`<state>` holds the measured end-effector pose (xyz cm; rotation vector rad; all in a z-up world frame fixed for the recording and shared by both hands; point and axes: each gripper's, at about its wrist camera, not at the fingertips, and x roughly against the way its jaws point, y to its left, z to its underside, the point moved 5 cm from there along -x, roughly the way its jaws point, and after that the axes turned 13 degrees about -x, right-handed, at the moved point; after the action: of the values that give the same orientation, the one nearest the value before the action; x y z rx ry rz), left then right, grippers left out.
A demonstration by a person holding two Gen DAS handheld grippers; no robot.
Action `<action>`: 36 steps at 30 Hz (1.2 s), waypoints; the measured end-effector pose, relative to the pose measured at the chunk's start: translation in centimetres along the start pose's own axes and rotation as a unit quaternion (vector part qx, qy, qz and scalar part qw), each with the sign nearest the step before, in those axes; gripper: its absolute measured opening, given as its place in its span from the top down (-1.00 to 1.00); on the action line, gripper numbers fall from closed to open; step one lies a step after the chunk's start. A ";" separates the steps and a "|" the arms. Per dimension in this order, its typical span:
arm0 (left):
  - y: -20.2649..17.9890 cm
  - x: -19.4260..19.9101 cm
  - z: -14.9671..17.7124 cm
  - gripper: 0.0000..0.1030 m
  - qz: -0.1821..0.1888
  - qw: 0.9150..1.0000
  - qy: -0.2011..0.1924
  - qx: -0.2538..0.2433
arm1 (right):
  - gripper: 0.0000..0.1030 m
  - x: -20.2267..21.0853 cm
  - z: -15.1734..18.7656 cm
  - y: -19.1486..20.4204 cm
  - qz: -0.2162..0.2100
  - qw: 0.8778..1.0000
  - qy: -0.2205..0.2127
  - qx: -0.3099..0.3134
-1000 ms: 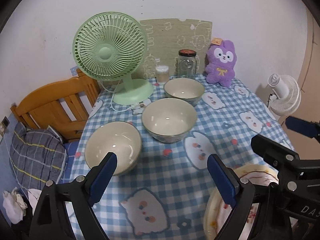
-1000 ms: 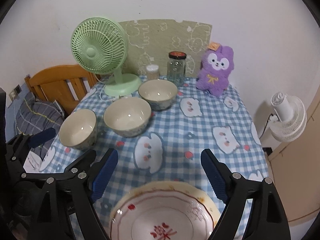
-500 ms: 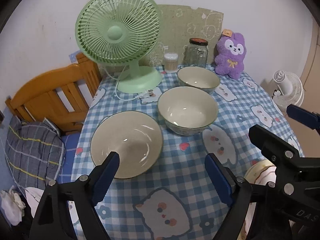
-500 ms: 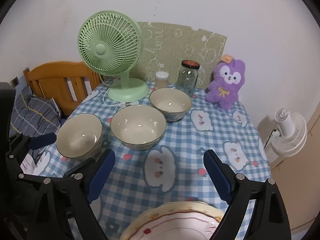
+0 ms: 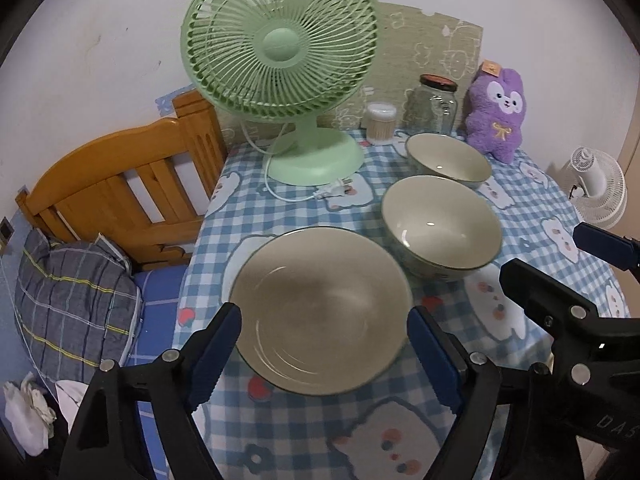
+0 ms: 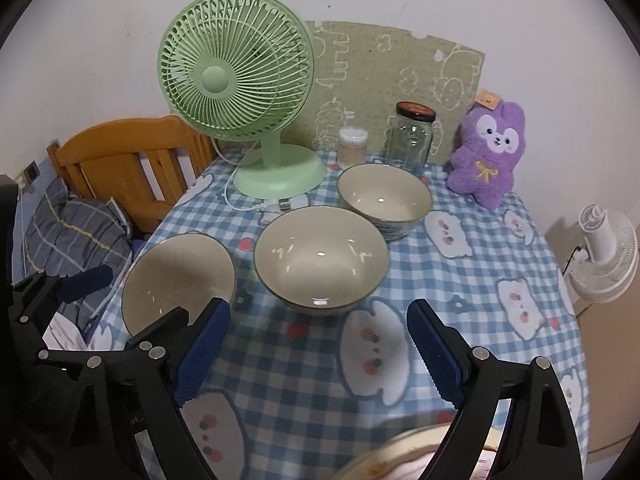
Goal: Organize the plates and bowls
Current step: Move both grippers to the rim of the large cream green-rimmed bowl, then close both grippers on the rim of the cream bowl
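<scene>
We saw three cream bowls in a diagonal row on the table (image 6: 480, 280), which was covered with a blue-and-white checked cloth printed with cat faces. The nearest bowl (image 5: 320, 308) sat close to the table's left edge; the middle bowl (image 5: 440, 226) stood just beside it toward the centre, and the farthest bowl (image 5: 448, 158) lay just beyond that, toward the back edge. We could not tell whether neighbouring bowls touched.

Our left gripper (image 5: 324, 348) hovered at the nearest bowl with its blue-padded fingers (image 5: 212, 356) spread wide, one on either side of the near rim; we could not tell whether the pads touched it. Nothing was clamped.

Our right gripper (image 6: 316, 352) hung over bare cloth in front of the middle bowl, its fingers (image 6: 432, 356) likewise wide apart and holding nothing. At the table's front edge, below that gripper, the rim of a plate (image 6: 400, 452) with a pinkish inside showed, mostly cut off by the frame.

Along the back edge stood a green desk fan (image 6: 236, 80) at the left corner, its white cord and plug lying on the cloth, then a small tub of cotton swabs (image 6: 353, 146), a glass jar (image 6: 412, 136) with a dark lid, and a purple plush toy (image 6: 488, 152) at the right corner. A wooden headboard (image 5: 120, 188) and a grey checked pillow (image 5: 72, 300) lay beyond the left edge, and a white fan (image 6: 604, 252) stood on the floor off the right edge.
</scene>
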<state>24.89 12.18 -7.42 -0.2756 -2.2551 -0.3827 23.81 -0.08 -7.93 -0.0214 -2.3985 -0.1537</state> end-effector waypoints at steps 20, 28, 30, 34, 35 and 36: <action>3.6 -4.2 1.3 -0.29 0.001 1.000 0.027 -0.008 | -0.45 -4.8 1.3 3.8 -0.015 0.999 0.045 -0.017; 3.7 -4.9 2.0 0.13 0.018 0.999 0.024 -0.022 | 0.25 -6.9 2.6 4.9 -0.035 0.996 0.081 -0.029; 3.8 -5.2 2.1 0.18 0.025 0.999 0.027 -0.022 | 0.31 -7.2 2.8 4.9 -0.036 0.995 0.087 -0.036; 4.1 -5.9 2.3 0.39 0.035 0.999 0.037 -0.016 | 0.52 -7.7 3.2 5.3 -0.040 0.994 0.096 -0.036; 4.0 -6.1 2.3 0.42 0.039 0.998 0.040 -0.015 | 0.58 -7.8 3.2 5.4 -0.039 0.994 0.100 -0.037; 4.0 -6.3 2.5 0.49 0.048 0.998 0.041 -0.014 | 0.66 -7.9 3.3 5.5 -0.039 0.993 0.103 -0.036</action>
<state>28.46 16.30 -13.01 -0.3737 -2.1482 -0.3676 27.74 6.00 -15.04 0.0511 -2.1878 -0.2662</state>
